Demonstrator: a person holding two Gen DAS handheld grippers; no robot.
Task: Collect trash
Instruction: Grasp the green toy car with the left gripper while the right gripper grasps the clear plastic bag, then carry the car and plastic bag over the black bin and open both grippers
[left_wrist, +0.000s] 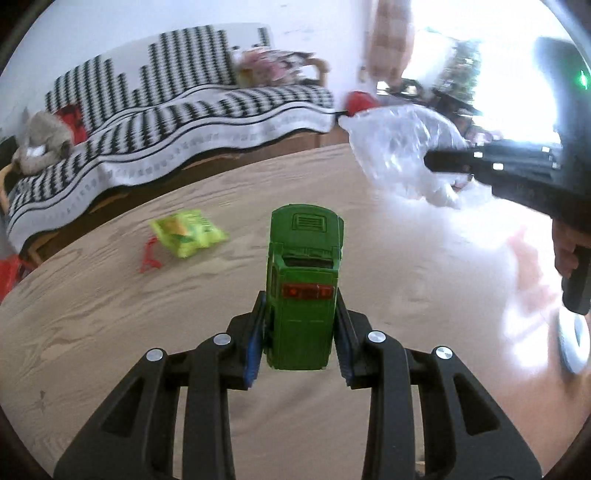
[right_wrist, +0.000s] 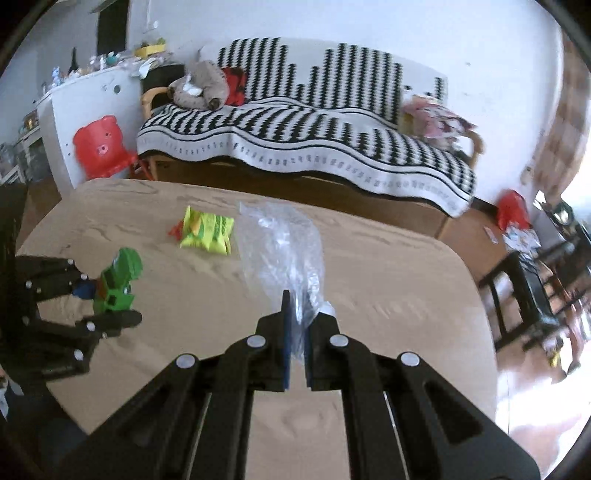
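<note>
The left gripper pinches a green toy bin above the table, probably to receive the clear plastic bag that the right gripper clamps nearby.

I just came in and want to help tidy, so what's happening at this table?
A person is clearing the wooden table with a hand-held gripper in each hand. The left gripper is clamped on a green toy truck, held above the tabletop. The right gripper is shut on a clear plastic bag. A yellow-green snack packet with a small red scrap beside it lies on the table, not yet picked up.
</note>
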